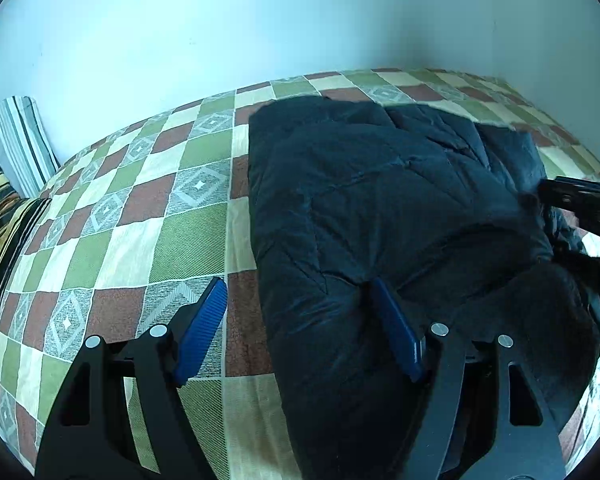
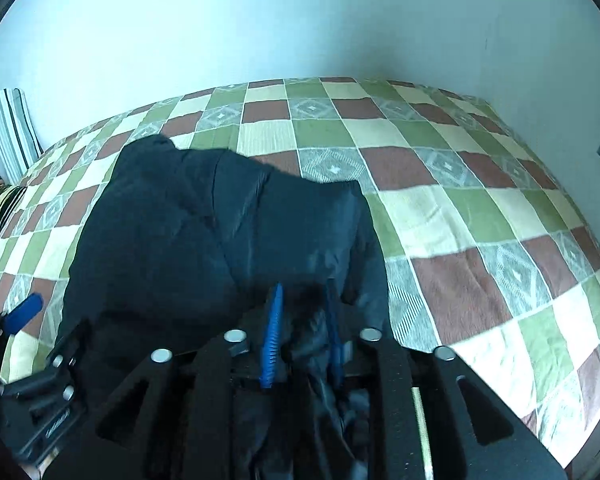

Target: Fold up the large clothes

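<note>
One bed [image 1: 112,216] is seen, covered by a checked spread of green, cream, brown and grey squares and set against a pale wall [image 1: 260,20]. One dark quilted jacket [image 1: 380,208] is laid on the spread, bulky and partly folded, nearer the viewer's side than the wall. Two pillows are counted at the far left end of the bed: a grey-and-white striped pillow [image 1: 18,142] propped upright against the wall, and a gold-and-black striped pillow [image 1: 2,232] lying below it.

Two grippers are seen. The left gripper [image 1: 296,308] is held low over the near left edge of the jacket, its blue fingers [image 1: 202,330] spread wide; one finger is placed over the bare spread and the other is pressed into the jacket's padding. The right gripper [image 2: 304,332] is held at the near right part of the jacket, its fingers [image 2: 274,336] drawn narrow, with a bunch of dark cloth pinched between them. No containers are shown.
</note>
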`<action>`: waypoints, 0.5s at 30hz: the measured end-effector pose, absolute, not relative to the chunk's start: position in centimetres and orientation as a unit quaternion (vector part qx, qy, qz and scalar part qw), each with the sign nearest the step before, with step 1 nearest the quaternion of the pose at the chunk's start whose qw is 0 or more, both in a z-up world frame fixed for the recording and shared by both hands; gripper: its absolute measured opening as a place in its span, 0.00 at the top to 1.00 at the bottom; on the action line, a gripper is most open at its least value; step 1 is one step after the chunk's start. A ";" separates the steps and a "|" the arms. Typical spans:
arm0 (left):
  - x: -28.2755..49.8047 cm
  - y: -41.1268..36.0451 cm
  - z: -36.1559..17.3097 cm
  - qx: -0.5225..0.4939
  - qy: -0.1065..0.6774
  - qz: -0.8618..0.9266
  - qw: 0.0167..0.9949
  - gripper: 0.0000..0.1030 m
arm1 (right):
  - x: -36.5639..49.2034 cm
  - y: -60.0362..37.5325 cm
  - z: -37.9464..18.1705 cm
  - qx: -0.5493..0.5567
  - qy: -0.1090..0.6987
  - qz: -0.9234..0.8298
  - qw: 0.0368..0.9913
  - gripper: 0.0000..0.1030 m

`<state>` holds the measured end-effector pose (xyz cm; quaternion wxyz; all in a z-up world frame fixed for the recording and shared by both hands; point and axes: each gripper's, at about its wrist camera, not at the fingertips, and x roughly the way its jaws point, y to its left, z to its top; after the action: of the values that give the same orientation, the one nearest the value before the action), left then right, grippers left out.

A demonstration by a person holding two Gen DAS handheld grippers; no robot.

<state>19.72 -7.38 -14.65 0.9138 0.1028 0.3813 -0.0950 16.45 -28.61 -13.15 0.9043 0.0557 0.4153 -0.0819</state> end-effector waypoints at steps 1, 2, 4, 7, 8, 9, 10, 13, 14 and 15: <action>19.8 -7.2 -14.6 0.100 0.382 -0.094 0.914 0.28 | 16.9 -28.6 -13.3 0.052 0.420 -0.082 0.902 0.77; 19.9 -7.2 -14.7 0.100 0.385 -0.094 0.913 0.28 | 17.5 -28.6 -13.7 0.047 0.428 -0.085 0.899 0.77; 19.9 -7.4 -14.9 0.107 0.385 -0.095 0.912 0.27 | 18.3 -28.6 -14.5 0.042 0.441 -0.093 0.892 0.77; 20.4 -7.5 -15.5 0.106 0.391 -0.098 0.909 0.27 | 19.5 -28.8 -16.5 0.034 0.462 -0.102 0.881 0.78; 20.6 -7.7 -15.7 0.104 0.395 -0.100 0.907 0.27 | 19.8 -28.9 -17.4 0.031 0.470 -0.102 0.876 0.78; 20.8 -7.8 -15.9 0.102 0.397 -0.103 0.906 0.27 | 20.0 -29.1 -18.0 0.032 0.473 -0.101 0.874 0.78; 21.0 -7.9 -16.1 0.099 0.399 -0.106 0.905 0.27 | 20.2 -29.5 -18.9 0.038 0.477 -0.100 0.873 0.78; 21.8 -8.3 -16.9 0.087 0.410 -0.117 0.901 0.26 | 20.4 -30.4 -20.2 0.058 0.480 -0.098 0.870 0.79; 22.1 -8.5 -17.1 0.085 0.413 -0.120 0.899 0.26 | 20.4 -30.6 -20.4 0.064 0.481 -0.097 0.869 0.79; 22.2 -8.6 -17.2 0.085 0.413 -0.121 0.899 0.26 | 20.3 -30.8 -20.6 0.070 0.481 -0.095 0.869 0.79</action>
<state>22.19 -8.56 -17.20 0.8985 0.0853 0.4131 -0.1213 20.34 -30.81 -20.58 0.8687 0.0697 0.4810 -0.0952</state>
